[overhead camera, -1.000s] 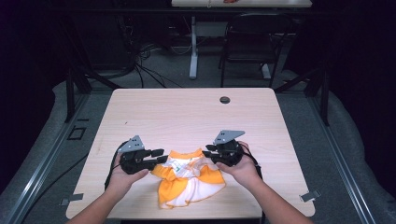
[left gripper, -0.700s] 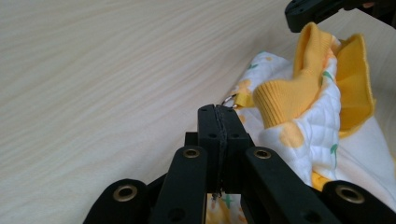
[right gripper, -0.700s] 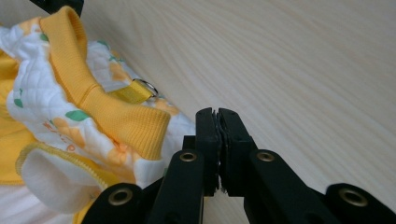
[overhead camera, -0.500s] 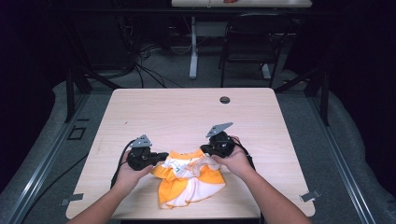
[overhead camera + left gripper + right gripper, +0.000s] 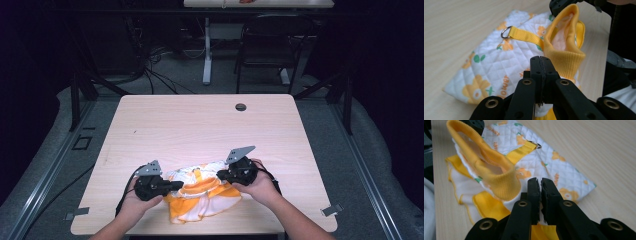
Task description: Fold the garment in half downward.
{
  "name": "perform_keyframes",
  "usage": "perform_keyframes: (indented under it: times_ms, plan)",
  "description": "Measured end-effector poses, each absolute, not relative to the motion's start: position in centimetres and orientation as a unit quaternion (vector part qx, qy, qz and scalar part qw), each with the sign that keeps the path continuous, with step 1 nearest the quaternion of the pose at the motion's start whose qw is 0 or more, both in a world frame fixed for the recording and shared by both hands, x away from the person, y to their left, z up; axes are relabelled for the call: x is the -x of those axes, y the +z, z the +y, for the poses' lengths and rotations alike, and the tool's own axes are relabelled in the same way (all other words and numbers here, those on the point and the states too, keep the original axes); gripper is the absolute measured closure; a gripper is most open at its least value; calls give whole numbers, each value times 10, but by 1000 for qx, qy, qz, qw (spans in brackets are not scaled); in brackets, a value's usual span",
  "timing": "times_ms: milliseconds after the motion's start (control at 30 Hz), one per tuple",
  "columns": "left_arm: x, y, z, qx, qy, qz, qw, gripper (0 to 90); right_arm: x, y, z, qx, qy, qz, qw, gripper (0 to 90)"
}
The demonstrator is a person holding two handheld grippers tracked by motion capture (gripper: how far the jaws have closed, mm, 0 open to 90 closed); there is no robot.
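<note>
Your surface (image 5: 200, 125) is a pale wood-grain top with one round dark grommet (image 5: 240, 107) toward 12 o'clock, standing on grey floor in a dark room; beyond the far edge you can make out a chair (image 5: 265, 50), loose cables (image 5: 155, 70) and the white leg of a second table (image 5: 207, 55). Both your forearms come in from 6 o'clock and angle inward, so the two grippers face each other across one garment (image 5: 202, 192), a small white quilted piece with orange flowers and yellow trim lying near the edge closest to you. Your left gripper (image 5: 172, 186) sits at the garment's 9 o'clock side, your right gripper (image 5: 222, 175) at its 3 o'clock side, a little farther from you. In the left gripper view the fingers (image 5: 540, 72) are pressed together with fabric caught at their base, just below the yellow ribbed cuff (image 5: 564, 50). In the right gripper view the fingers (image 5: 534, 192) are nearly closed, yellow cloth caught low between them. One yellow strap (image 5: 525, 35) with one metal ring (image 5: 506, 32) lies across the quilted panel.
</note>
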State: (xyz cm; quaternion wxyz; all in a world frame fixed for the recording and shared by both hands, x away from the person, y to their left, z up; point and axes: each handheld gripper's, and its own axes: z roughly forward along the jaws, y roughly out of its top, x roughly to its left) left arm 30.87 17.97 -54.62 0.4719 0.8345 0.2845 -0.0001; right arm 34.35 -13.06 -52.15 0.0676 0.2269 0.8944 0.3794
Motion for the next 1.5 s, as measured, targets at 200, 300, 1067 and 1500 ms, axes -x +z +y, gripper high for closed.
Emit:
perform_keyframes:
  times_ms: [200,300,1067,1500]
  plan:
    - [-296,-559,172,-848,-3,278,451,899,-329,-535,-129,-215,360,906,61,844]
    - [-294,-560,171,-853,-1,275,444,898,-324,-540,-128,-208,347,912,61,841]
    - [-290,-577,170,-868,30,281,409,890,-302,-573,-130,-232,358,902,67,863]
    - [-312,-580,173,-858,51,303,412,891,-308,-574,-123,-252,360,895,77,861]
